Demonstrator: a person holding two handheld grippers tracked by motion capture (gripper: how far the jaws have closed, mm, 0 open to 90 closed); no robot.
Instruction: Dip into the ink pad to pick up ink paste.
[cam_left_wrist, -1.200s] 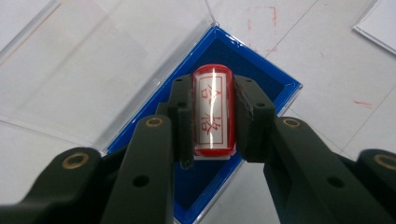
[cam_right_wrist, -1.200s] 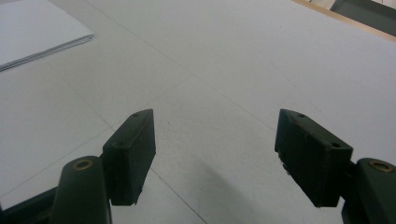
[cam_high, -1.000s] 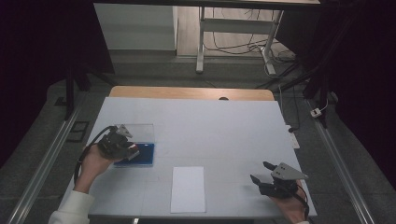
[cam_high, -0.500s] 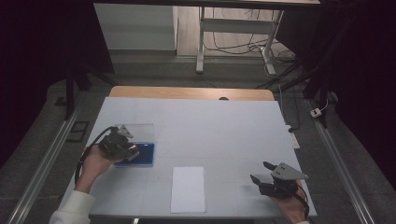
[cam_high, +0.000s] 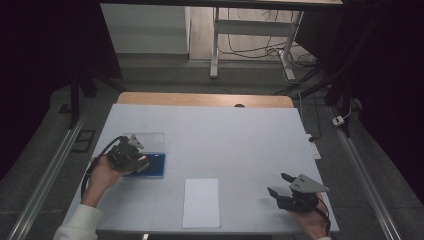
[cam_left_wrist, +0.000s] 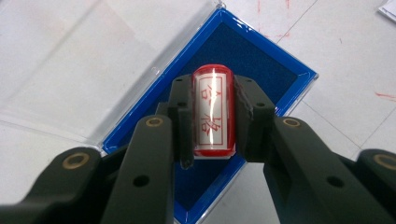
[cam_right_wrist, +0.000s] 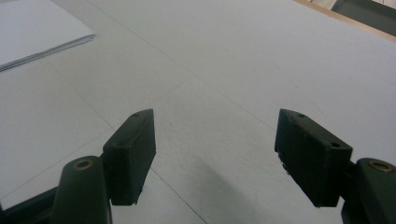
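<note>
Two black two-jaw grippers work at one white table (cam_high: 240, 130). The left gripper (cam_left_wrist: 212, 114) is clenched on a single stamp (cam_left_wrist: 212, 112) — a short cylinder of glossy red plastic, its clear face bearing a white label with red characters. The flat black pads press its two sides, and it sits upright between them. Directly beneath the stamp lies one ink pad (cam_left_wrist: 261, 60): a rectangular tray with a bright blue plastic rim and a dark blue, felt-like inking surface. Its clear, smooth plastic lid (cam_left_wrist: 84, 60) is folded open flat on the table, to the left of the jaws in the left gripper view. In the high view, the left gripper (cam_high: 131, 155) hangs over the near-left part of the ink pad (cam_high: 155, 162).

The right gripper (cam_right_wrist: 224, 161) is released — its two blocky, matte pads stand wide apart with bare table between them. Sheets of white paper (cam_right_wrist: 32, 30) lie ahead and to the left of its jaws; in the high view the paper (cam_high: 201, 202) is a tall rectangle between the two grippers, nearer the right gripper (cam_high: 286, 187).
</note>
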